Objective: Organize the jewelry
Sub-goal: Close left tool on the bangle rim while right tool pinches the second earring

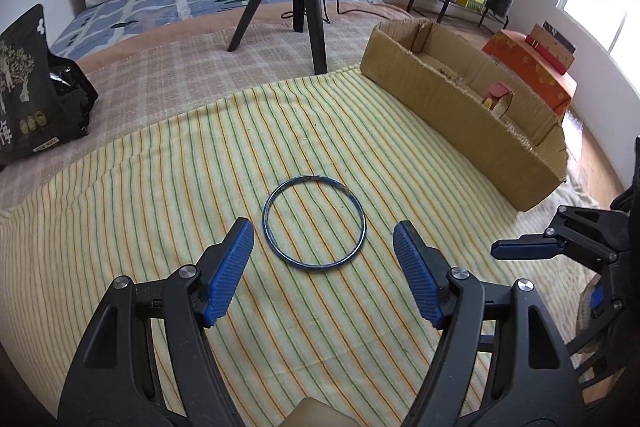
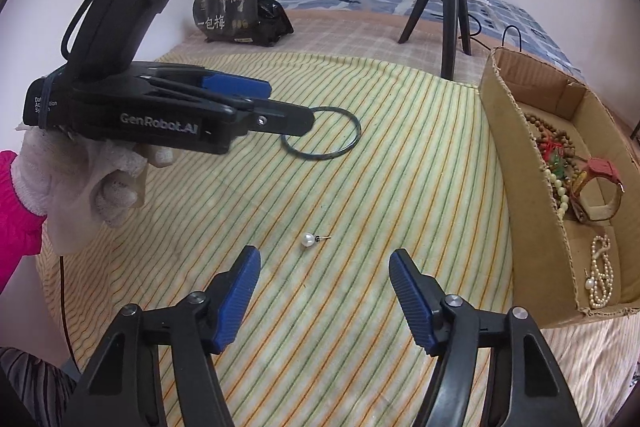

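With both claws spread wide and empty, the left claw should drop one finger inside the bangle lying flat on the bed and pinch its rim; the right claw faces the earring.

Dark blue bangle lies flat on the striped cloth. Pearl stud earring lies on its side, well apart from it. Cardboard box holds bead strands, a pearl string, apparently a red-strapped watch.

Black claw, ribbed blue fingers
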